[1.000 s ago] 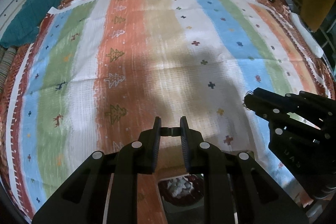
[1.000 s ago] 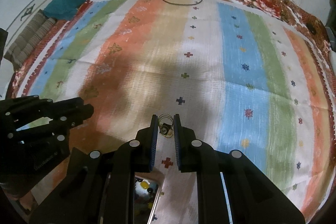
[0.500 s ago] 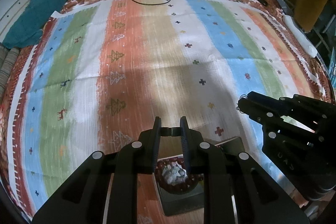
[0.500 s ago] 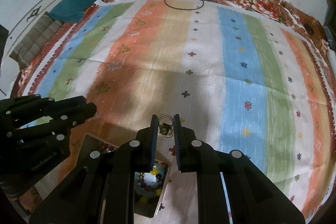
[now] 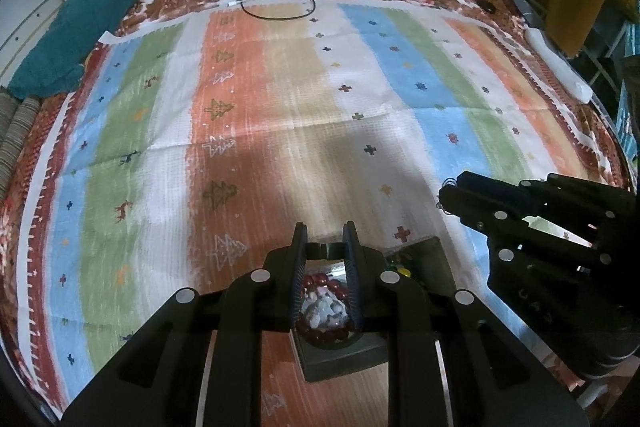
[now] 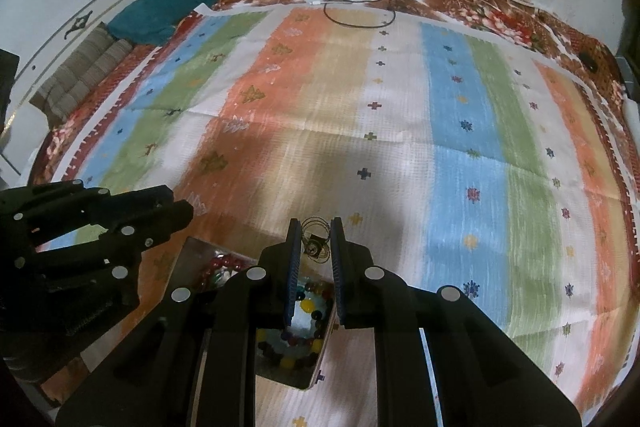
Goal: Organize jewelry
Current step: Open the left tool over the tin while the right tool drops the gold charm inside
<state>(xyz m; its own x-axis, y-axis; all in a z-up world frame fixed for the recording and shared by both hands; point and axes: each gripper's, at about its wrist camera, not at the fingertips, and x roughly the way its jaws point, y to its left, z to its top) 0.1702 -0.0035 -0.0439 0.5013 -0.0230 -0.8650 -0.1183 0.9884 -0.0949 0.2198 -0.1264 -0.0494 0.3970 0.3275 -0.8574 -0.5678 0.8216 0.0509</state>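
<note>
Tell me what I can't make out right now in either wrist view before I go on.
- Dark compartmented tray: left wrist view, near end hidden behind the left gripper.
- Small wire-ringed trinket in the right gripper: right wrist view, too small to identify.
- Red bead bracelet: left wrist view, partly covered by fingers.
- Multicoloured beads: right wrist view, blocked by gripper body.

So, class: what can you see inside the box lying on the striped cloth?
Inside the box: a ring of dark red beads around pale pieces, and mixed coloured beads in the next compartment. The grippers cover much of it, so the rest cannot be seen.
</note>
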